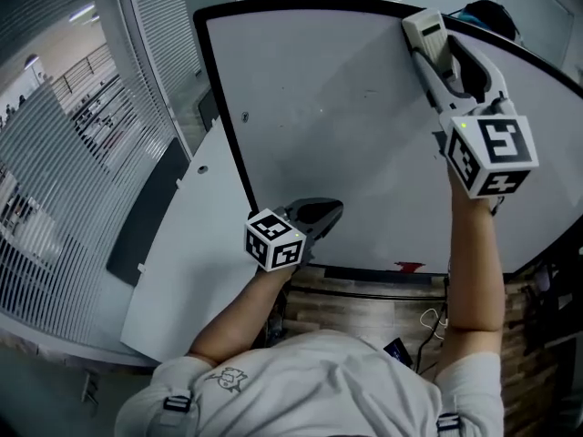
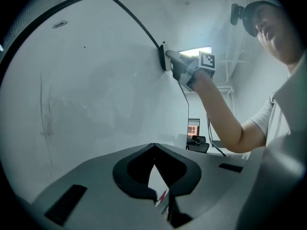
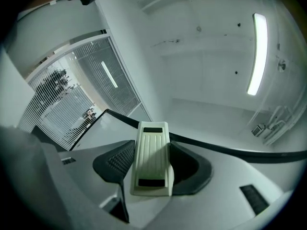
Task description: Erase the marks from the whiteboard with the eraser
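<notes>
Wiping looks to be in hand: the right gripper (image 3: 152, 163) clamps the cream ribbed plastic eraser (image 1: 426, 31) at the top edge of the black-framed whiteboard (image 1: 337, 135), the left gripper (image 2: 154, 147) sits clenched and empty near its bottom edge, and next the eraser should sweep across the board's faint smudges.

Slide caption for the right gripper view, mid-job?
Right gripper clamps the cream eraser at the whiteboard's black-framed edge.
</notes>
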{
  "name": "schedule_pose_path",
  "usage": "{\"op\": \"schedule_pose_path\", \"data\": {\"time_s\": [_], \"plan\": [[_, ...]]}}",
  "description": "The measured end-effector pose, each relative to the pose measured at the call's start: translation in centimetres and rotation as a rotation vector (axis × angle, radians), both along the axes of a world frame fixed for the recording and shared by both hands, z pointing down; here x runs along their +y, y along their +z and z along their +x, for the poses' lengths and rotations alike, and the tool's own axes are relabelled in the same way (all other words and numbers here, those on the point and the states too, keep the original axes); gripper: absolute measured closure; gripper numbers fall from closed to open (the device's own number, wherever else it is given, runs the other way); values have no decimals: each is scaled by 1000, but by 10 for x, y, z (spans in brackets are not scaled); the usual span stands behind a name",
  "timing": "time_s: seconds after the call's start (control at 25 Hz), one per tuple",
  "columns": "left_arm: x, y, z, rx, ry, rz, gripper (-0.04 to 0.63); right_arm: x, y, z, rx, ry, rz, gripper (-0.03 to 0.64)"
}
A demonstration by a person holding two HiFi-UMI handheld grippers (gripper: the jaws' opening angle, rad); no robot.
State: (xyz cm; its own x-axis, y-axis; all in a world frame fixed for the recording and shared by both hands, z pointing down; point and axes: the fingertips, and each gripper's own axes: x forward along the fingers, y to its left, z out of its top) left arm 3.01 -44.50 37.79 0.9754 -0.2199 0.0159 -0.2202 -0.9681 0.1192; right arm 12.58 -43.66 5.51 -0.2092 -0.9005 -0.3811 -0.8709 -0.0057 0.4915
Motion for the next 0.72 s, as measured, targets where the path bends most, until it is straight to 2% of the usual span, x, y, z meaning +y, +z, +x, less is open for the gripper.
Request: {"op": "schedule_pose_path", "data": {"time_s": [0.36, 0.72], "plan": [[-2, 14, -2, -8, -1, -25, 588, -16, 62, -41, 74, -61, -63, 380], [0, 32, -4, -16, -15, -60, 588, -36, 163, -79, 103, -157, -247, 380]]}}
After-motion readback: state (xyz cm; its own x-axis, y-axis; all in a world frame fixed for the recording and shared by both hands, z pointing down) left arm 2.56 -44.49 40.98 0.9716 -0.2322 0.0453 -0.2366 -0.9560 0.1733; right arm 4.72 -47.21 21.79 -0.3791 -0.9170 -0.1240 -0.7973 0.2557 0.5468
